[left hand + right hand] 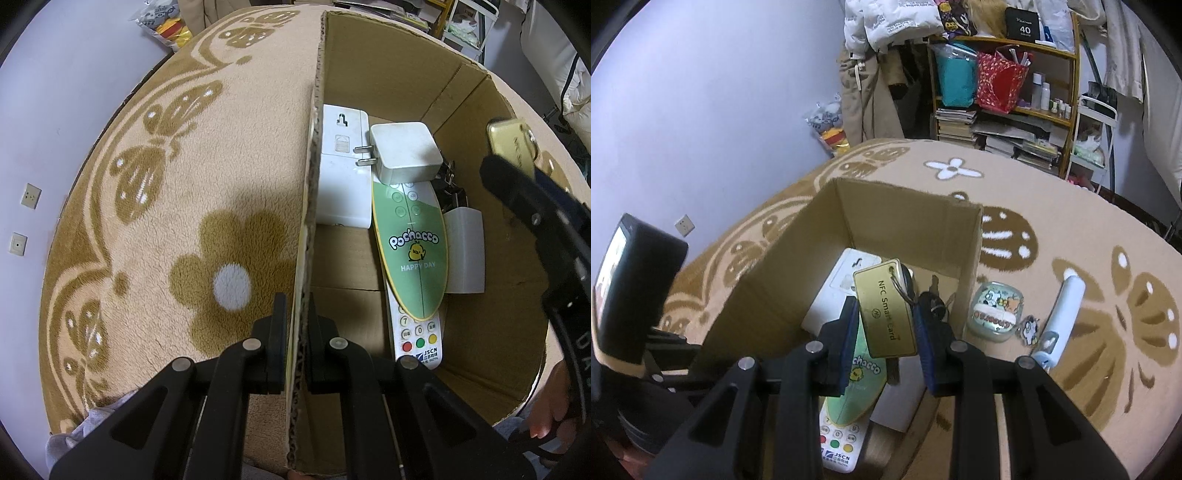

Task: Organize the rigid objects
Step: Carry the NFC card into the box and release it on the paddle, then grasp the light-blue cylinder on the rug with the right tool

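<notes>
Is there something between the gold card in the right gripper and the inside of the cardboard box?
Nothing visible blocks it. The right gripper holds the gold NFC card with its keys directly above the open cardboard box. Below lie a green fan, a remote and a white charger, leaving bare floor nearby.

The left gripper [296,325] is closed on the side wall of the cardboard box [369,74], which stands on a beige blanket with brown flowers [166,206]. Inside the box lie a white charger [406,153], a green oval fan [410,251] and a remote control [417,343].
</notes>
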`<state>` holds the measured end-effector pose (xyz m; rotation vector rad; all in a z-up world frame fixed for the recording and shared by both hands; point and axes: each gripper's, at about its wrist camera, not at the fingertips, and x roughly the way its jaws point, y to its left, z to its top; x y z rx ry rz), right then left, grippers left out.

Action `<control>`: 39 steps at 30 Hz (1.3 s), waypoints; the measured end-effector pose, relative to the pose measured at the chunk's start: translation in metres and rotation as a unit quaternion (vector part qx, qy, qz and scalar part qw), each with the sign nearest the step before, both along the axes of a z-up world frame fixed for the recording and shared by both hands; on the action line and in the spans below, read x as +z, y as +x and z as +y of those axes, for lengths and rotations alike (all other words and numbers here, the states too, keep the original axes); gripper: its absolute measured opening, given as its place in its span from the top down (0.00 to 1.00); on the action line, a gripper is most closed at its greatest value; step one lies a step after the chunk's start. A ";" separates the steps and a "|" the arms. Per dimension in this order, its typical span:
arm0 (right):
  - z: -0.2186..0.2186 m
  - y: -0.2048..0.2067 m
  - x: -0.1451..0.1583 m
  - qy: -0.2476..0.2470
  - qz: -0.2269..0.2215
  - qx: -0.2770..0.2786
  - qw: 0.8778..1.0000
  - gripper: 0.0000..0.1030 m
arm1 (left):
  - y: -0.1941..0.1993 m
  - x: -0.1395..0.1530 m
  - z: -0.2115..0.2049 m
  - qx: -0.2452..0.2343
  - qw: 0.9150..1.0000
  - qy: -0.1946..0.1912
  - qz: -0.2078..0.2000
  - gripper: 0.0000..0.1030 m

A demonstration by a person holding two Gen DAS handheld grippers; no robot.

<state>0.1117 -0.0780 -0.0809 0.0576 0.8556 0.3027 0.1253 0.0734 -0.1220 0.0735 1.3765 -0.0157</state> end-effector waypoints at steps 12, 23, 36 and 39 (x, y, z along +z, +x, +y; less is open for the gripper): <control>-0.018 -0.003 0.015 0.022 -0.021 -0.028 0.999 0.18 | 0.000 -0.001 -0.001 0.000 1.000 0.002 0.000 0.93; -0.082 0.014 0.024 0.029 -0.047 -0.132 0.990 0.14 | 0.001 -0.001 0.001 0.001 1.000 0.000 0.000 0.93; -0.153 0.058 -0.034 0.018 0.037 -0.199 0.979 0.14 | 0.000 -0.001 0.001 0.001 1.000 -0.001 0.001 0.92; -0.158 0.062 -0.050 0.025 0.060 -0.204 0.977 0.17 | 0.000 -0.001 0.001 0.001 1.000 -0.001 0.001 0.92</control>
